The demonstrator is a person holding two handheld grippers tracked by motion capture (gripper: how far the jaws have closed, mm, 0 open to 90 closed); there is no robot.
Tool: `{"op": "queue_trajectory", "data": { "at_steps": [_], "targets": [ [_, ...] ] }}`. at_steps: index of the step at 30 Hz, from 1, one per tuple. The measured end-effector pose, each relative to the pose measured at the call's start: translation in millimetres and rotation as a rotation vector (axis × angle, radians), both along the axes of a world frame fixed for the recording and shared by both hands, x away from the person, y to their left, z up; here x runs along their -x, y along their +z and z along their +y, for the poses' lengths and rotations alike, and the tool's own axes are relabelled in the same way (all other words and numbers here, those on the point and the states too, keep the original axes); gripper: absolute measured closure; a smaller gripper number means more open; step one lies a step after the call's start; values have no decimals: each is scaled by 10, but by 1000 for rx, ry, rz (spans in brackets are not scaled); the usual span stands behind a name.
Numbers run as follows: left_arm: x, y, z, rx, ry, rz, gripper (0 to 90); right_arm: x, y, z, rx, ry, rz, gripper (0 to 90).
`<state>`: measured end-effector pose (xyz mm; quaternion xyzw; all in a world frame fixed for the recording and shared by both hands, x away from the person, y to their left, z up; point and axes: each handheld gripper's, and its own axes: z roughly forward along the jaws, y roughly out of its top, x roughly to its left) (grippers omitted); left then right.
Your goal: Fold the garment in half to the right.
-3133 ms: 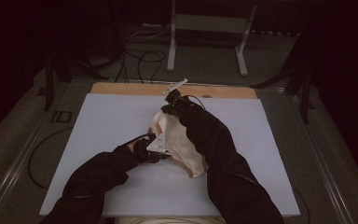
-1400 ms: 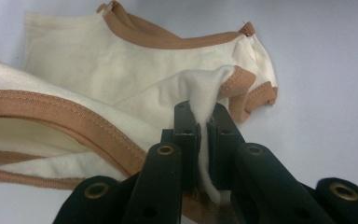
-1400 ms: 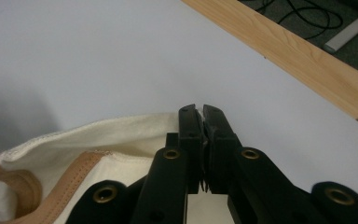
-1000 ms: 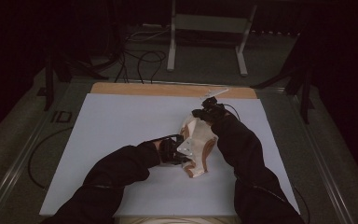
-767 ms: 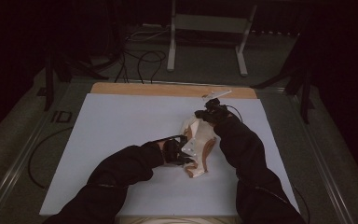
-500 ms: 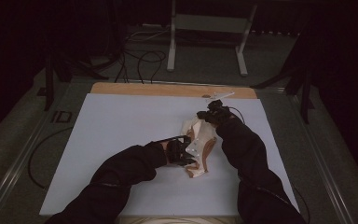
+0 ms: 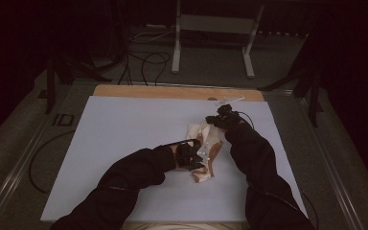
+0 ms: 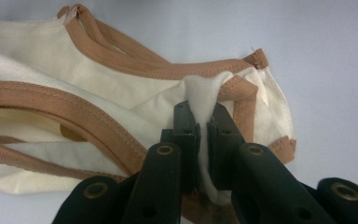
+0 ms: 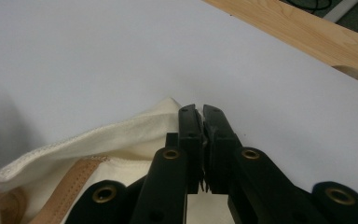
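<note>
White sheeting covered the tabletop (image 7: 124, 143), with a strip of bare wood showing along its far edge and a dark floor with cables and a metal stand beyond. A small cream cotton garment (image 7: 206, 148) with tan elastic binding lay crumpled right of the middle of the tabletop, stretched between the two hands. The left gripper (image 7: 191, 155) sat at the garment's near end; in the left gripper view its fingers (image 8: 186, 130) were clamped on a pinch of cream cloth just beside the tan binding (image 8: 74, 116). The right gripper (image 7: 220, 119) sat at the garment's far end, and in the right gripper view its fingers (image 9: 189, 135) stood together on a thin cream edge of the garment (image 9: 121, 135); the cloth between them was barely visible. Judged from the folds and the way the cloth bunched at the pinch, the garment was light, soft and limp, with no stiffness of its own; it would sag and fold wherever unsupported. It appeared neither fragile nor slippery. The bound edges and corners looked the soundest places to hold, being thicker and less likely to slip free than single-layer cloth.
</note>
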<state>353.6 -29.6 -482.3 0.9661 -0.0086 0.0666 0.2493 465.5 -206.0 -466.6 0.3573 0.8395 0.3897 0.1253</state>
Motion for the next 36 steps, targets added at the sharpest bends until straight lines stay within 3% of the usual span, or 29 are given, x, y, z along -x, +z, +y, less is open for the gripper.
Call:
{"op": "queue_trajectory", "data": {
  "at_steps": [27,36],
  "targets": [
    [-1,-41,-153,-6,11,6,826,13,-253,-285,-16,-51,49,866],
    [10,-21,-190,10,4,23,800,12,-308,-381,-30,-80,66,744]
  ]
}}
